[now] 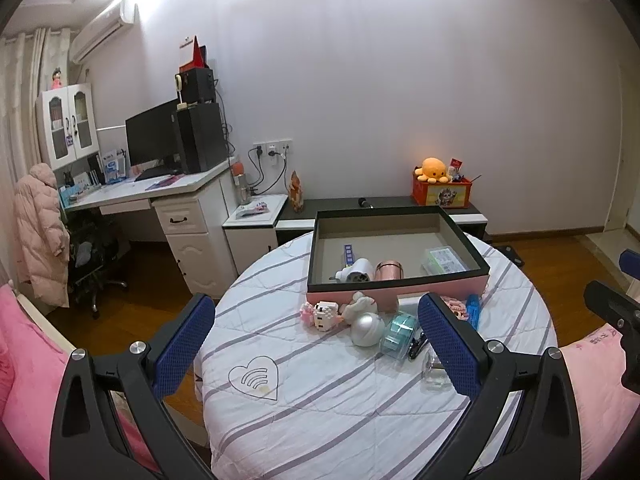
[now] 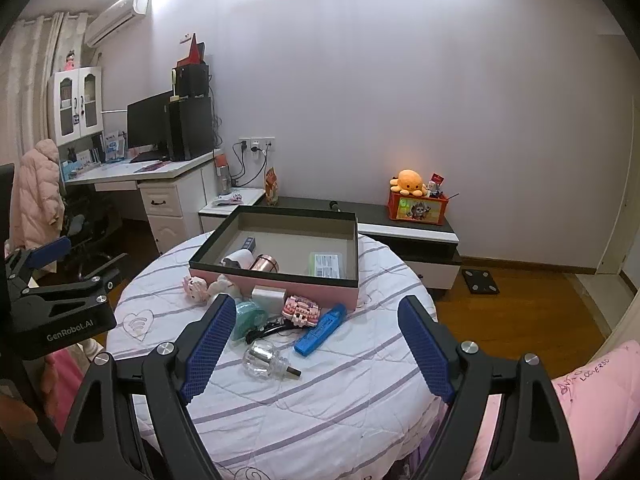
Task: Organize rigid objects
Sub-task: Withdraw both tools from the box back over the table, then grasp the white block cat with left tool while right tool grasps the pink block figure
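Observation:
A pink box with a black rim (image 1: 400, 294) (image 2: 280, 280) stands on the round striped table (image 1: 320, 392) (image 2: 320, 400). Inside lie a white plug (image 1: 358, 270), a copper cylinder (image 1: 388, 271) (image 2: 266, 264) and a clear packet (image 1: 444, 260) (image 2: 326, 265). In front of the box sit a pink block toy (image 1: 322, 312) (image 2: 300, 310), a silver ball (image 1: 367, 328), a teal tape dispenser (image 1: 400, 334) (image 2: 248, 316), a blue case (image 2: 320, 330), a black clip (image 2: 264, 330) and a clear glass knob (image 2: 264, 360). My left gripper (image 1: 316, 344) and right gripper (image 2: 318, 352) both hover open above the table, holding nothing.
A low black-and-white cabinet (image 1: 400, 204) (image 2: 400, 220) behind the table carries an orange box with a plush octopus (image 1: 436, 172) (image 2: 410, 182). A white desk with a monitor (image 1: 152, 140) stands at the left. Pink bedding (image 2: 592, 400) lies at the lower right.

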